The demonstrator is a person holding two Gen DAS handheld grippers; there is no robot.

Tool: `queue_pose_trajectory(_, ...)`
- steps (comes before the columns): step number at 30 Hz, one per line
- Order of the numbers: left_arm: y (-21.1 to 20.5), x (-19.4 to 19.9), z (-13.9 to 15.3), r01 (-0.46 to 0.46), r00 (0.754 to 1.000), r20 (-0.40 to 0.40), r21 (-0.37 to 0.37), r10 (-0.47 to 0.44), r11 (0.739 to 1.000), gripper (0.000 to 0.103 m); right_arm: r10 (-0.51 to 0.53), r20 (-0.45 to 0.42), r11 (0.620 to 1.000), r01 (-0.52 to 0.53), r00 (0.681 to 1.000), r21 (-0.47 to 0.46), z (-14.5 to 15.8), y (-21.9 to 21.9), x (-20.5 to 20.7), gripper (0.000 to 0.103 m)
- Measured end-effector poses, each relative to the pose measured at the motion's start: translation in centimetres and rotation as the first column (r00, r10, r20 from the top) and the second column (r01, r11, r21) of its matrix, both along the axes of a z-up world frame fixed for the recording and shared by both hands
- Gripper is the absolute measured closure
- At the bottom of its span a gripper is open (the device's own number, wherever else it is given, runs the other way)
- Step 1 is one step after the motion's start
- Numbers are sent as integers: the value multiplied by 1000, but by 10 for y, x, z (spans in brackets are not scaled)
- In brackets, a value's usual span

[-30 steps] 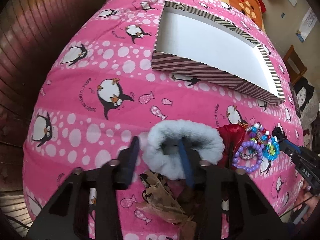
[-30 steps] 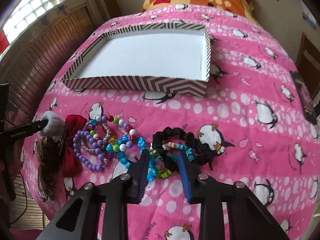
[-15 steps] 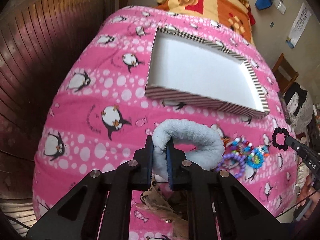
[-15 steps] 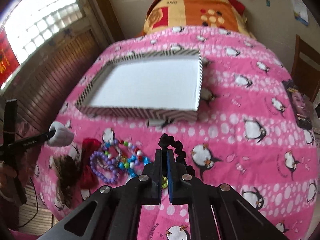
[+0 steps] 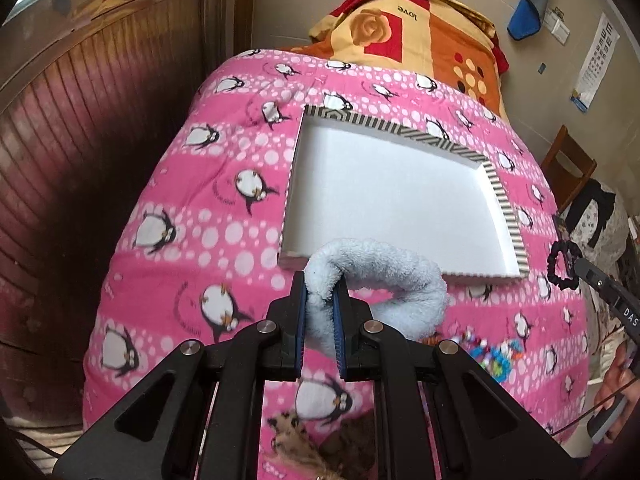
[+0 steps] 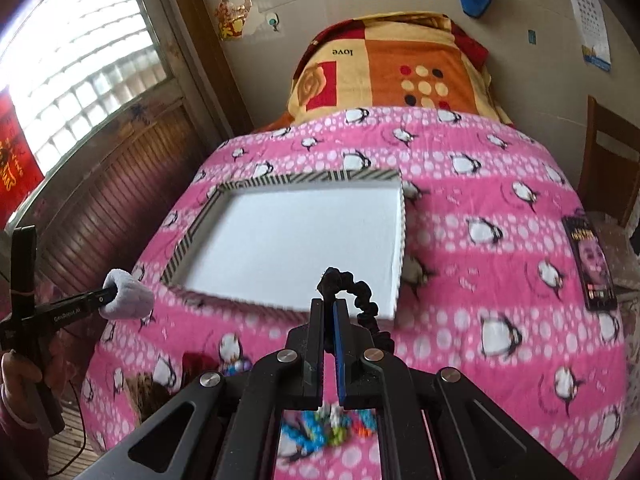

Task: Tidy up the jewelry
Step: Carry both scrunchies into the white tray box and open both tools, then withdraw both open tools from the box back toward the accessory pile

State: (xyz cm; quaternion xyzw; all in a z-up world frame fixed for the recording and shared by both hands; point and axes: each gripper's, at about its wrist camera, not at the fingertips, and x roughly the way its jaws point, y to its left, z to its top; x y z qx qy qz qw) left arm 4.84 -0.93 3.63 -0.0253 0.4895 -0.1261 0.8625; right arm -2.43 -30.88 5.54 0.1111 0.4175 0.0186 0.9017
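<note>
Your left gripper (image 5: 320,312) pinches a fluffy pale-blue scrunchie (image 5: 380,276), whose loop arcs up and droops to the right of the jaws, clear of the bed. Your right gripper (image 6: 329,316) clamps a thin black scrunchie (image 6: 356,292) that curls up and over to its right. Just beyond both tips lies the striped, white-floored box (image 5: 504,208). Below your grippers, blurred coloured bead bracelets (image 6: 320,428) lie on the cover.

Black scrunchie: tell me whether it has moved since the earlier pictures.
Yes. The black scrunchie, gripped by the right tool, has risen off the pink blanket toward the striped tray.
</note>
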Motion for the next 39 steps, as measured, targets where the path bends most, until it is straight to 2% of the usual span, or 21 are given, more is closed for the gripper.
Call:
queue_pose_trajectory(7,-19,38,-10,-14,1000,-21,19,14,1000,92,26,-29,999,-27,999,-20,-13,-5,48,99)
queue_pose_trajectory(14,-39,77,-37,-35,996,-81,38,38,999,93,66,-120,996,-72,991,-45,-48,-9,91,99)
queue_pose_trajectory(23,-49,102,-74,-45,985,-159,113,63,993,92,125,-250,992,-115,960,52,-106,-7,110,99)
queue_pose_trajectory(27,-53,101,-77,-35,988,-146,140,55,989,92,125,-271,989,-99,954,109,-117,-9,113,99)
queue_pose_trajectory(31,-52,98,-76,-30,988,-145,151,52,988,85,118,-267,988,-86,956,129,-116,-12,110,96)
queue_pose_trajectory(33,-51,97,-75,-38,987,-147,148,60,988,66,122,-248,987,-91,961,131,-110,-12,106,95)
queue_pose_trajectory(34,-50,97,-74,-41,987,-148,141,62,989,62,123,-238,987,-94,964,130,-105,-12,104,95)
queue_pose_trajectory(35,-50,95,-73,-40,987,-147,126,59,991,59,121,-228,988,-94,966,125,-101,-11,103,90)
queue_pose_trajectory(36,-50,93,-70,-40,988,-143,118,57,992,56,115,-222,989,-91,968,116,-98,-11,101,79)
queue_pose_trajectory(38,-51,90,-66,-42,989,-134,122,59,992,52,108,-213,991,-87,971,105,-95,-13,98,66)
queue_pose_trajectory(39,-51,87,-63,-40,990,-127,120,55,992,52,101,-211,992,-83,972,93,-93,-13,97,66)
